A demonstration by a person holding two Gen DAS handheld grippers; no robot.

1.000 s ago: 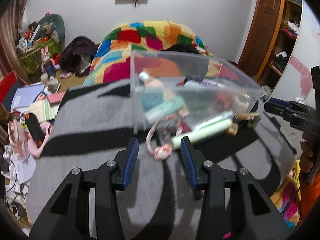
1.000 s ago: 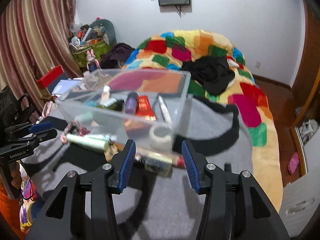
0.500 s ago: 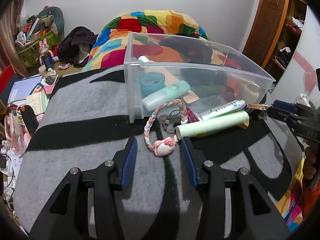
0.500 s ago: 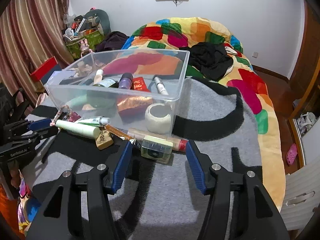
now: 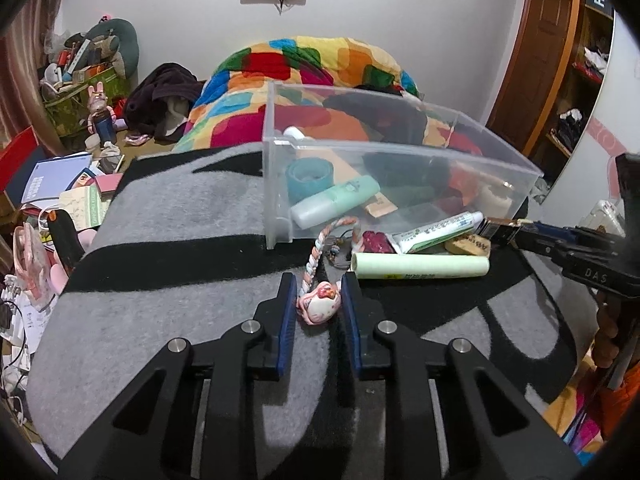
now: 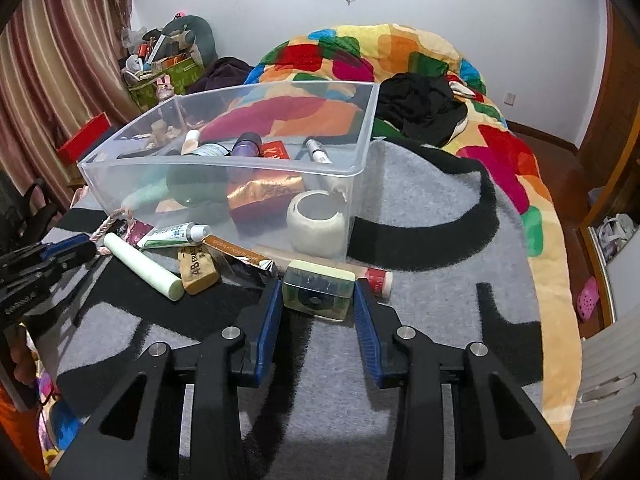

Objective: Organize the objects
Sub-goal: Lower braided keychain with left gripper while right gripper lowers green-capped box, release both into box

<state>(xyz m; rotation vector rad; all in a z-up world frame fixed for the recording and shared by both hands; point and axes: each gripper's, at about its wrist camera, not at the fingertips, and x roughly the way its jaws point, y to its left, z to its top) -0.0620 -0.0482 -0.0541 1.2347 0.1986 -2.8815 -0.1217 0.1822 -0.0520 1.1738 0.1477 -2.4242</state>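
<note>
Grey-and-black blanket (image 5: 180,216) spread over a bed, patchwork quilt (image 6: 400,52) heaped behind. Clear plastic bin (image 5: 400,156) set on the blanket, already holding bottles, a tape roll and a white ring-shaped pot (image 6: 316,224); contents at the bin's far side smeared by the walls and hard to name. Loose items strewn along the bin's near wall: pale green tube (image 5: 420,270), toothpaste tube (image 5: 436,232), tan eraser (image 6: 198,270), foil-wrapped stick partly buried under the rest. Left gripper (image 5: 319,300) closing around a pink cat charm (image 5: 319,308) on a braided cord (image 5: 316,252), blue pads close on both sides, contact not clearly visible; cord's far end lost among the clutter. Right gripper (image 6: 318,298) closing on a green-lidded small box (image 6: 318,290), pads against its two ends; label unreadable, a red-capped tube behind it half hidden. Each tool's tip cut off at the other view's edge. Floor clutter at left blurred.
</note>
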